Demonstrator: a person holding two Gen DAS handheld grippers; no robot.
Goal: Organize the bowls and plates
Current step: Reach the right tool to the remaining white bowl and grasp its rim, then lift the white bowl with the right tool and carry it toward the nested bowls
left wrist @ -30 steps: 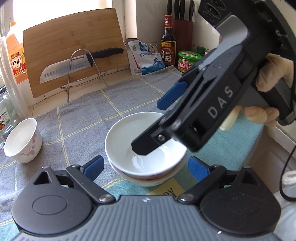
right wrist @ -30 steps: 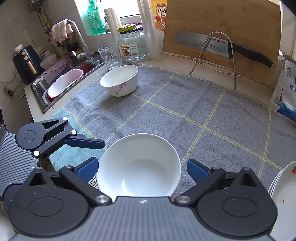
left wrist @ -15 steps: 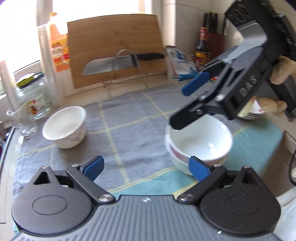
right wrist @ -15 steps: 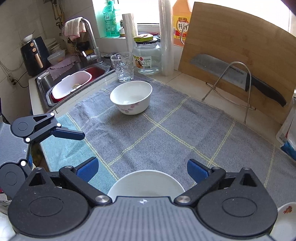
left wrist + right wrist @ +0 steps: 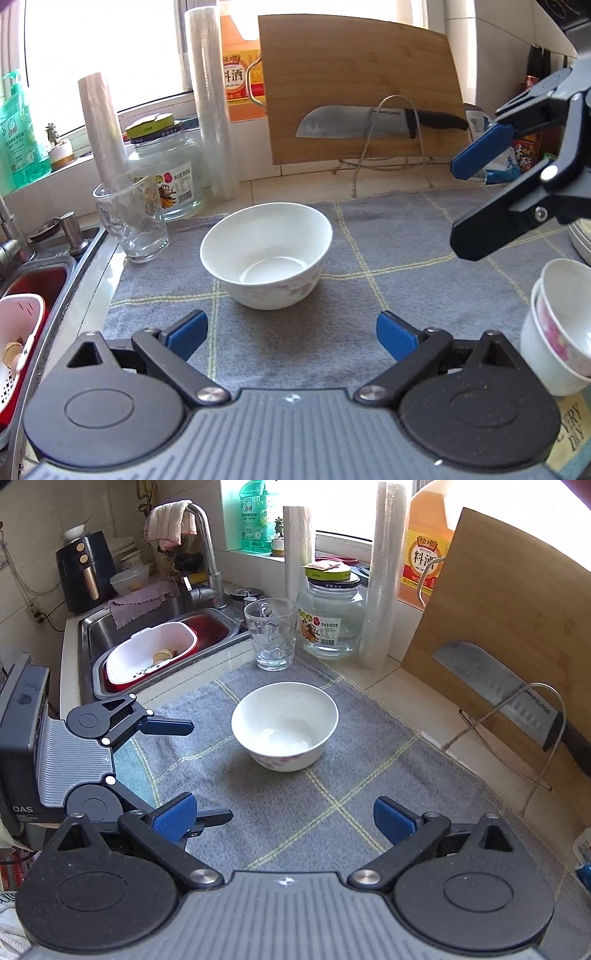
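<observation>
The floral bowl (image 5: pixel 266 256) is sitting upright on the grey mat (image 5: pixel 406 258), straight ahead of both grippers. The left gripper (image 5: pixel 290 334) is facing it nearer, fingers spread and empty; the right gripper (image 5: pixel 284 818) is likewise spread, empty.

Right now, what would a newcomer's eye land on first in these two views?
The white ceramic bowl with a pink floral print sitting alone and upright on the grey checked cloth, straight ahead of both open grippers. Behind it, a steel knife rests on a wire rack against the bamboo cutting board.
</observation>
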